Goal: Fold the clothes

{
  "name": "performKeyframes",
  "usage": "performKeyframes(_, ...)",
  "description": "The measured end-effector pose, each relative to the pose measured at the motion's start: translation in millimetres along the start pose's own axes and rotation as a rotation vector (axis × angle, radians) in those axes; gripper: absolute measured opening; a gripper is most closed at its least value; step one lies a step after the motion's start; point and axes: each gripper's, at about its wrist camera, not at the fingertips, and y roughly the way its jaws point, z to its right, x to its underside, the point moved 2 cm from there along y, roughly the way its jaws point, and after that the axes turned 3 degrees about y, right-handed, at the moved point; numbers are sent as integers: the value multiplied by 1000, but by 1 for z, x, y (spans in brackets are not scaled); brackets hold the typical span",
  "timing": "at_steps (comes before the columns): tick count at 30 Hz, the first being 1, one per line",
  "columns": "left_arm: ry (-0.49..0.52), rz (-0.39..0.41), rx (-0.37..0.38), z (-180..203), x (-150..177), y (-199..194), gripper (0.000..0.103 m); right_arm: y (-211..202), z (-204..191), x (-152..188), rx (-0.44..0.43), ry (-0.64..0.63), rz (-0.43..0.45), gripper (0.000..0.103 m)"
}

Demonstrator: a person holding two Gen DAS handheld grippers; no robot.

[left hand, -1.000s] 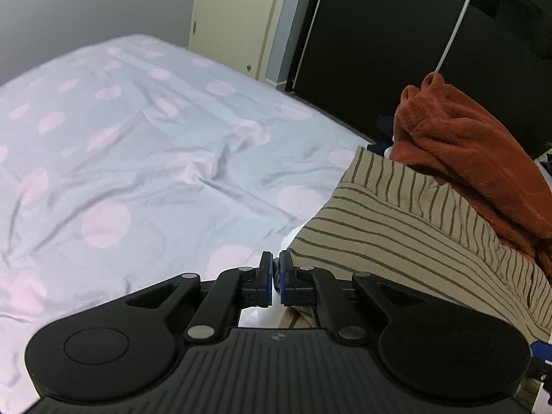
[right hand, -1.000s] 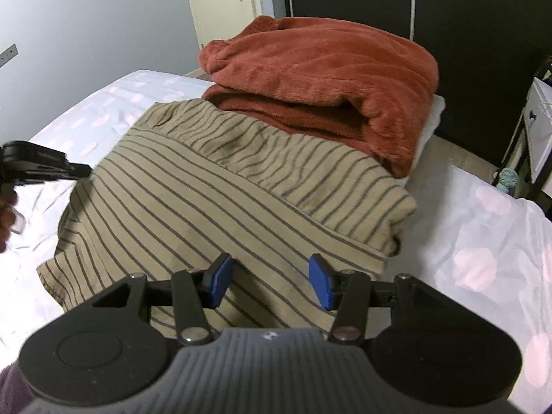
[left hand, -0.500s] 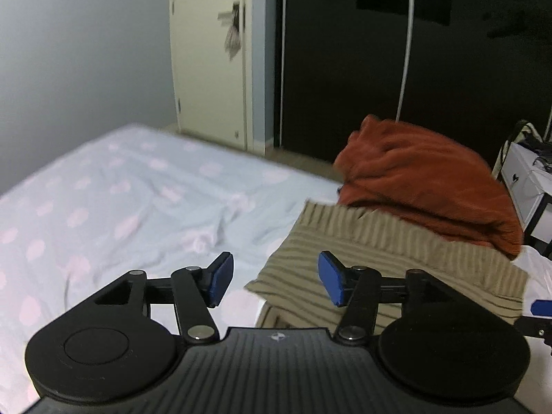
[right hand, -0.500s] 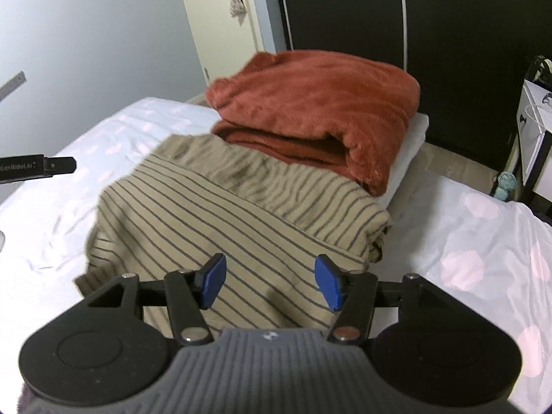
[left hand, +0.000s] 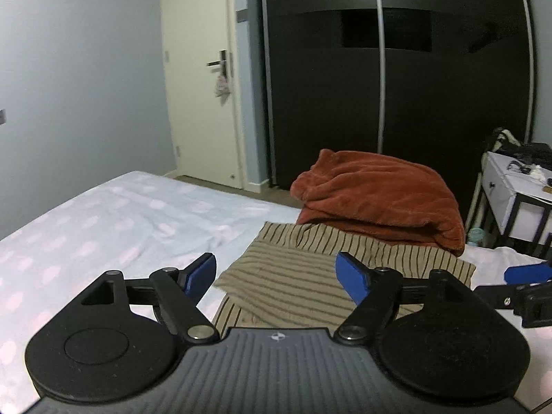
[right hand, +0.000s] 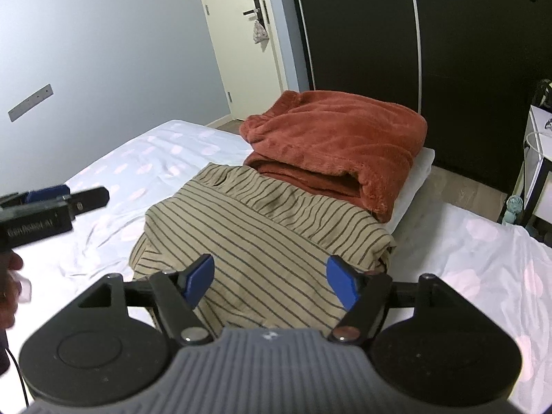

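Left wrist view: left tongs (left hand: 276, 274) spread wide, just been opening, nothing between the blue pads (left hand: 350, 281), held up off the bed (left hand: 120, 227). Beyond them, tan striped garment (left hand: 310, 269) folded flat on the bedsheet near the bed's far right corner, its far edge tucked against a rust-red fleece blanket (left hand: 379, 196) piled behind it. Sheet pale with faint pink dots, rumpled to the left of the garment. At the right edge of this view, part of the right tongs (left hand: 524, 272), one blue pad visible, beside the garment. Further back, a cream door (left hand: 203, 103) with a handle, a dark wardrobe (left hand: 396, 86), a white side table (left hand: 514, 193) off the bed's right side. Right wrist view: right tongs (right hand: 270, 277) likewise apart, just been opening, empty, hovering over the near edge of the striped garment (right hand: 262, 234) without touching it. Garment folded into a rough rectangle, stripes running across, collar end toward the blanket (right hand: 338, 141), which overlaps a white pillow (right hand: 414, 179) at the bed's far edge. At the left edge, the left tongs (right hand: 65, 196) in a hand (right hand: 10, 286), above the bare sheet, beside the garment's left side.
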Motion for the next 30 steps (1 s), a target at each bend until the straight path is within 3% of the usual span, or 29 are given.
performKeyframes(9, -78, -29, -21, 19, 33, -22, 76, -23, -10, 21, -36, -47, -3, 77)
performKeyframes(16, -84, -73, -52, 34, 56, -39, 76, -36, -9, 40, -70, -73, -3, 78)
performKeyframes(30, -99, -70, -88, 49, 56, -69, 76, -70, -9, 54, -157, -96, 46, 82)
